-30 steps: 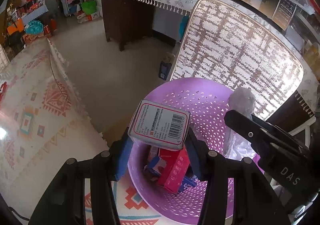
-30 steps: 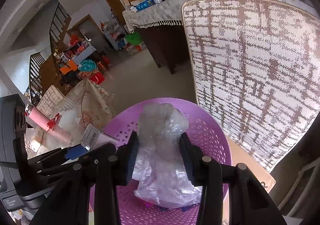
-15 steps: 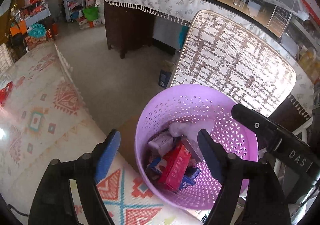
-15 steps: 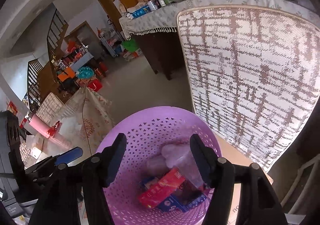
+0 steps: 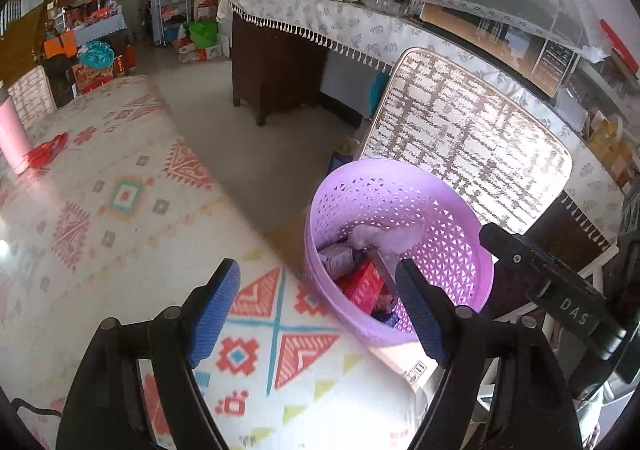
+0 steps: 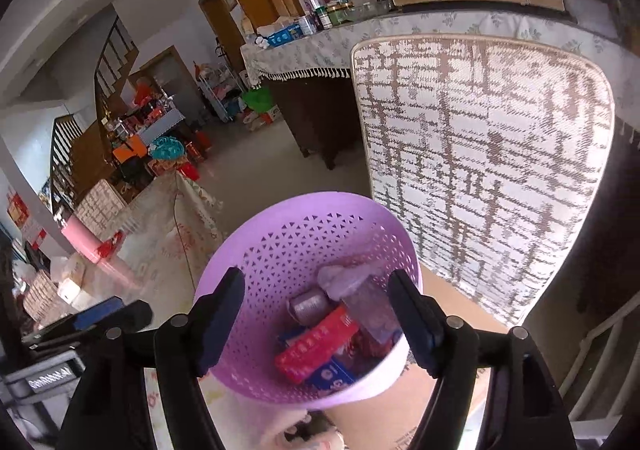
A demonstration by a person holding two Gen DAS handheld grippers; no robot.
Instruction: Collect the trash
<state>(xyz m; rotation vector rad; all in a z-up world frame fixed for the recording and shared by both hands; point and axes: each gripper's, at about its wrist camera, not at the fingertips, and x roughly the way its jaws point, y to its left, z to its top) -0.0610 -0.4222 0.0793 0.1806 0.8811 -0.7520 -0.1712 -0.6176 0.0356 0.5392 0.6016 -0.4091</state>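
A purple perforated basket stands past the table edge. Inside lie a red box, a crumpled clear plastic bag, a pale box and a blue packet. My left gripper hovers open over the table corner and the basket's near rim, holding nothing. My right gripper hangs above the basket, its jaws opening with nothing between them. One of its black fingers shows at the right of the left wrist view.
A woven chair back rises right behind the basket. A patterned tablecloth covers the table at left, with a pink cup on it. A cardboard box sits under the basket. A dark sideboard stands across the floor.
Both grippers opened: the barcoded box left the left one, the plastic bag the right one, and both now lie in the basket. Both grippers then drew back and up.
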